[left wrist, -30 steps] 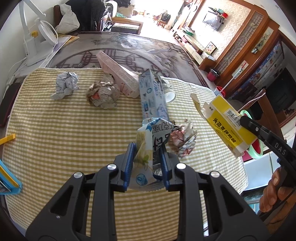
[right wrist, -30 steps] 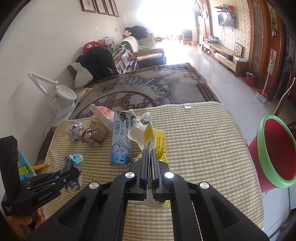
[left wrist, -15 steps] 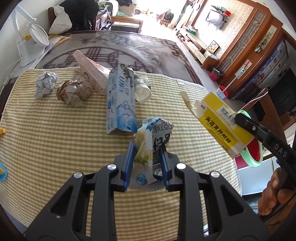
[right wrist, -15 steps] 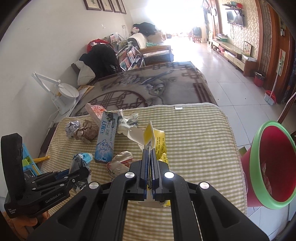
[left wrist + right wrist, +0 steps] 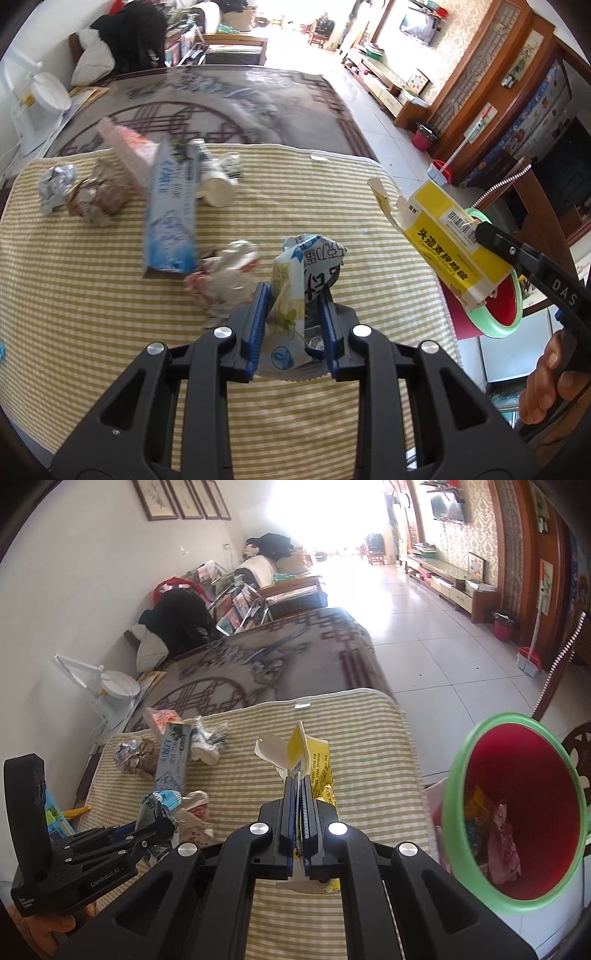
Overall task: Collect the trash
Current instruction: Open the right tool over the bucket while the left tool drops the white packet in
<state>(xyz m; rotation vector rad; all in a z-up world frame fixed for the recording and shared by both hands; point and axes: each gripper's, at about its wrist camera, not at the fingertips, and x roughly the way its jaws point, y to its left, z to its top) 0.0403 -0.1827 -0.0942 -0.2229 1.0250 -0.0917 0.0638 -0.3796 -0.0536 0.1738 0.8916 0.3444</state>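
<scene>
Blue carton (image 5: 168, 206), blurred, perhaps paper wads (image 5: 85, 192), beside it.

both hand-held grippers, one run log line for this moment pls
left hand-held gripper: shut on snack wrapper | right hand-held gripper: shut on yellow box | red bin: right of table, holds trash

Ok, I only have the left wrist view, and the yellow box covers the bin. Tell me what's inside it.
Observer: The red bin holds a few crumpled wrappers at the bottom, one yellow, one pinkish.
Operator: Report the right gripper's jaws.
Observer: The right gripper is shut flat on the yellow box, both jaws pressed against its squashed end.
Operator: Place the bin for me.
Observer: It sits just beyond the right edge of the table, with its mouth facing the camera.
</scene>
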